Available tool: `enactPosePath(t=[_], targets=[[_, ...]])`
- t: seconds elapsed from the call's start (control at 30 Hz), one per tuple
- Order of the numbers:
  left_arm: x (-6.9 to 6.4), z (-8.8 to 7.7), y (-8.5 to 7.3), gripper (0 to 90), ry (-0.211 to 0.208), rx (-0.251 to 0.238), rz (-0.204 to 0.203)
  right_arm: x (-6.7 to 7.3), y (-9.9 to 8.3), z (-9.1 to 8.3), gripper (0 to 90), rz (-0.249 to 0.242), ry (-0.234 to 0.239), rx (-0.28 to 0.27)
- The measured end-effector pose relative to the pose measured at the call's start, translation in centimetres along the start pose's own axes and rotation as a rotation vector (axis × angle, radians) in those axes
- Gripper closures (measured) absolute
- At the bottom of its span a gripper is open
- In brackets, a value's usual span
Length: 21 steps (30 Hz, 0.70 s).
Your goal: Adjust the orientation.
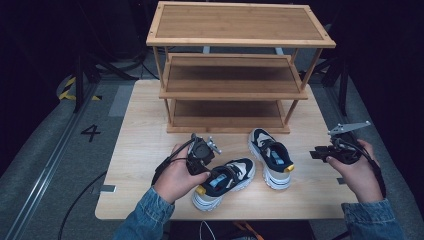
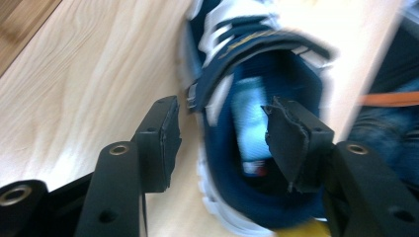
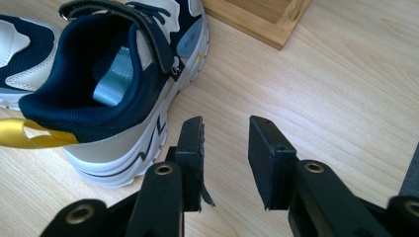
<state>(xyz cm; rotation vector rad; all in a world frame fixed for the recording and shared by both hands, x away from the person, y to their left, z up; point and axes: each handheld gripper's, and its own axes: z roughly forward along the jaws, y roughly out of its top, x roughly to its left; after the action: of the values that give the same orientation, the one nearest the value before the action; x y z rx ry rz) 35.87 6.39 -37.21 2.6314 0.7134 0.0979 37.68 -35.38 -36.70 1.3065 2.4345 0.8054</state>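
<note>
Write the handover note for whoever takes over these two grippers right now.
Left gripper: open, jaws straddling the collar wall of the near sneaker, one jaw inside the opening; nothing clamped yet.
Right gripper: open, holding nothing, above bare table beside the far sneaker.
Both sneakers stand on the table in front of the wooden shoe rack, whose shelves are empty.
Done: nothing placed. Left, probably: grip each sneaker and shelve it.

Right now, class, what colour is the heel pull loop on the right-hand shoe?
Yellow: the heel loop shows best in the right gripper view.
</note>
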Motion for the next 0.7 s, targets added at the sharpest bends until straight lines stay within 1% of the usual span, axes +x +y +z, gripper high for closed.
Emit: enactPosePath(t=[0.03, 0.07, 0.1, 0.13, 0.17, 0.23, 0.27, 0.3, 0.4, 0.43, 0.53, 0.67, 0.7], targets=[[0.0, 0.6, 0.1, 46.7, 0.003, 0.029, -0.003, 0.0, -0.1, 0.0, 68.7, 0.000, -0.004, 0.002], [0.0, 0.9, 0.2, 47.2, -0.005, 0.037, -0.004, 0.0, -0.2, 0.0, 68.6, 0.001, -0.002, 0.004], [0.1, 1.4, 0.3, 49.0, -0.024, 0.039, -0.003, 0.0, -0.2, 0.0, 68.5, 0.002, -0.002, 0.005], [0.1, 1.7, 0.4, 50.8, -0.030, 0.042, -0.004, 0.0, -0.3, 0.0, 68.4, 0.004, -0.003, 0.005], [0.1, 1.9, 0.5, 51.7, -0.026, 0.046, -0.007, 0.0, -0.3, 0.0, 68.3, 0.005, -0.006, 0.005], [0.2, 2.3, 0.6, 57.2, -0.003, 0.044, 0.003, -0.1, -0.4, 0.0, 68.3, 0.010, -0.005, 0.004], [0.3, 2.4, 0.6, 61.8, -0.008, 0.040, 0.001, -0.2, -0.5, 0.0, 68.3, 0.013, -0.006, 0.005], [0.3, 2.3, 0.5, 69.7, -0.020, 0.039, -0.009, -0.2, -0.5, 0.0, 68.2, 0.013, -0.006, 0.005], [0.4, 2.3, 0.5, 73.3, -0.026, 0.033, -0.030, -0.1, -0.5, 0.0, 68.3, 0.011, -0.006, 0.003], [0.5, 2.2, 0.5, 74.5, -0.019, 0.029, -0.029, -0.1, -0.4, -0.1, 68.2, 0.012, -0.005, 0.003], [0.9, 1.7, 0.3, 75.8, -0.002, 0.007, -0.058, -0.1, -0.4, -0.1, 68.3, 0.011, -0.008, 0.002], [2.0, 1.0, -0.3, 76.0, 0.027, -0.026, -0.121, -0.2, -0.5, -0.1, 68.4, 0.015, -0.010, -0.001], [2.4, 0.9, -0.5, 76.0, 0.028, -0.033, -0.137, -0.2, -0.5, -0.1, 68.4, 0.014, -0.010, 0.000]])
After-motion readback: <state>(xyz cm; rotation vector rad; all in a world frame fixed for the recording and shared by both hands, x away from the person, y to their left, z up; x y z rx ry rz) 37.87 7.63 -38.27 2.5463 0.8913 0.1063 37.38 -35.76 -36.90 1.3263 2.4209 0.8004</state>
